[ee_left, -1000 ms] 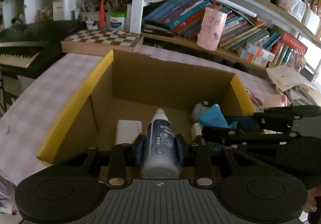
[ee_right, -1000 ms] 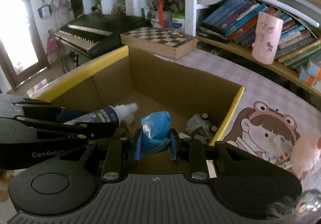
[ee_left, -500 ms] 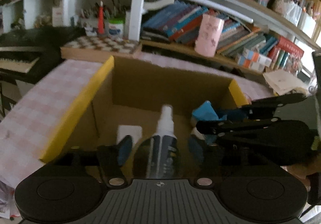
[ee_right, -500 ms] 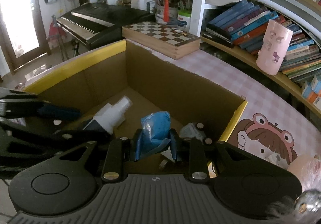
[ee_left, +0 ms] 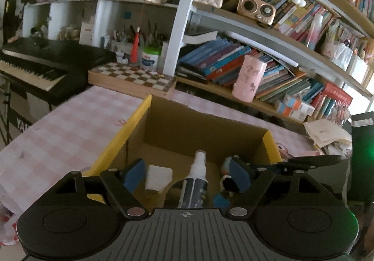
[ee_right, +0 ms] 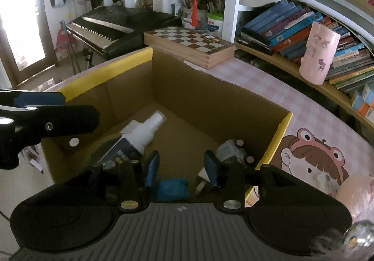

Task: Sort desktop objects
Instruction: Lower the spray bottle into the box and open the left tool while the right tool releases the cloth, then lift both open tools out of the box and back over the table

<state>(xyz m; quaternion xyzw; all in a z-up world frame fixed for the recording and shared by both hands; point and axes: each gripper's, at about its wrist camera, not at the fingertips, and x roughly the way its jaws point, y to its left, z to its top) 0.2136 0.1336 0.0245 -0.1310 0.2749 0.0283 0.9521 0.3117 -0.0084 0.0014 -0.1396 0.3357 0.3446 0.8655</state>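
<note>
An open cardboard box point(ee_left: 138, 118) with yellow flaps stands on the pink checked table; it also shows in the right wrist view point(ee_right: 105, 78). A dark spray bottle point(ee_left: 195, 187) with a white nozzle lies on the box floor, seen too in the right wrist view point(ee_right: 138, 137). A blue packet point(ee_right: 171, 187) lies on the floor under my right gripper. My left gripper point(ee_left: 187, 173) is open and empty above the box. My right gripper point(ee_right: 181, 167) is open and empty above the packet.
Inside the box are also a white block point(ee_left: 157, 178) and a small greyish item point(ee_right: 231, 151). A chessboard point(ee_right: 189, 43), a pink cup point(ee_right: 319, 53), bookshelves and a keyboard point(ee_right: 112, 27) stand behind. A cartoon mat point(ee_right: 313, 155) and a pink plush point(ee_right: 357, 193) lie to the right.
Both grippers opened. The spray bottle dropped from my left gripper and the blue packet from my right; both now lie on the box floor. Both grippers have risen.
</note>
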